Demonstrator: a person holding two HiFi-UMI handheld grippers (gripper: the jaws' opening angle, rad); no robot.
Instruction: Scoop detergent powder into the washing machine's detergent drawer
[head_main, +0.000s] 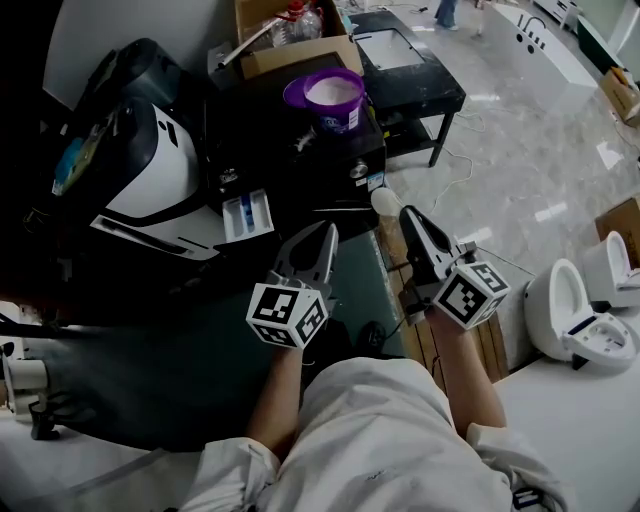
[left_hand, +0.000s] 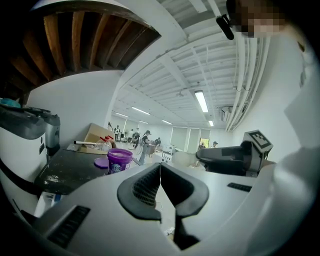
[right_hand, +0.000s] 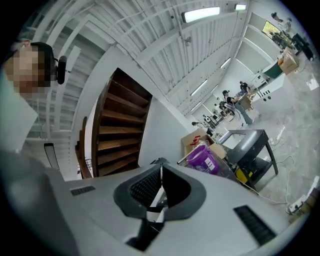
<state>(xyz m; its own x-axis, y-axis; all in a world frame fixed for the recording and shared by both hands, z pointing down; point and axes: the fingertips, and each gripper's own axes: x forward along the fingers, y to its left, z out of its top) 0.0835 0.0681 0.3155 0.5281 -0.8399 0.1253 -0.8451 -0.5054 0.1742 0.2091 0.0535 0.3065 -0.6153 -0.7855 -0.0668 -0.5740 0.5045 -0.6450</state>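
A purple tub (head_main: 331, 98) of white detergent powder stands open on the black washing machine (head_main: 300, 150). It shows too in the left gripper view (left_hand: 119, 160) and the right gripper view (right_hand: 204, 159). The detergent drawer (head_main: 247, 215) is pulled out at the machine's front left. My left gripper (head_main: 326, 233) hovers just right of the drawer, shut and empty (left_hand: 160, 167). My right gripper (head_main: 409, 213) is shut (right_hand: 161, 170) on the thin white handle of a scoop (head_main: 385, 201), whose bowl (left_hand: 183, 159) points toward the machine.
A cardboard box (head_main: 290, 40) with bottles sits behind the tub. A black metal table (head_main: 415, 80) stands to the right of it. A white and black appliance (head_main: 145, 170) leans at left. White toilets (head_main: 585, 315) and a wooden pallet (head_main: 440, 345) lie at right.
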